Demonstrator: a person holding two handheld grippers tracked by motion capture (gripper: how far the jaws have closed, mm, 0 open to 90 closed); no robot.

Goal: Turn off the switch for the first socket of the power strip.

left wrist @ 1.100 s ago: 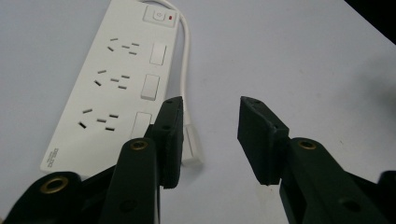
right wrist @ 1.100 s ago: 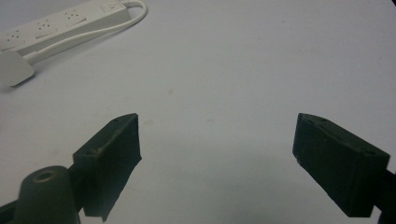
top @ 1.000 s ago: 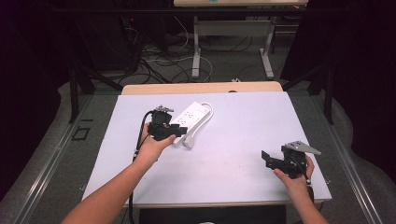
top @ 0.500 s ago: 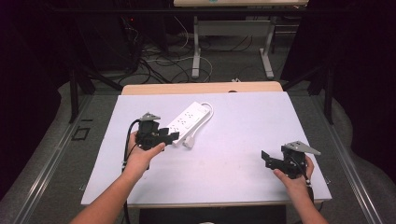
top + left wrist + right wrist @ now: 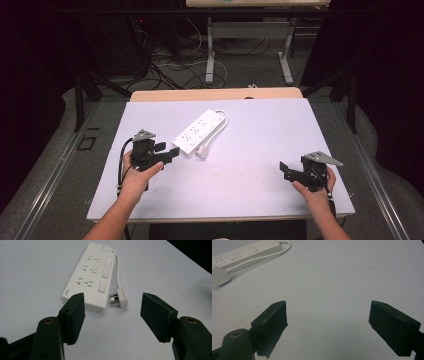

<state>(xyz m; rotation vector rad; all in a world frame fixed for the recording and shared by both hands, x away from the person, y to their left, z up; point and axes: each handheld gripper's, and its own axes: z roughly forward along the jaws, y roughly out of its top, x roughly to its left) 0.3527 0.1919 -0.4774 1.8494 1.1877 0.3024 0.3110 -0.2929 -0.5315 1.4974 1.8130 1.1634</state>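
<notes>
L gripper (image 5: 170,152) fingers just been opening, empty, beside power strip (image 5: 198,132) mid-table (image 5: 250,175). R gripper (image 5: 285,169) gapped, empty, well apart. Risk: I clip the plug (image 5: 119,298), strip slides.

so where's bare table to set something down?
Wide bare patch between the power strip and the right tool, running along the table's far right side. Left of the strip is bare too. Tightest spot: around the plug and the left tool.
</notes>
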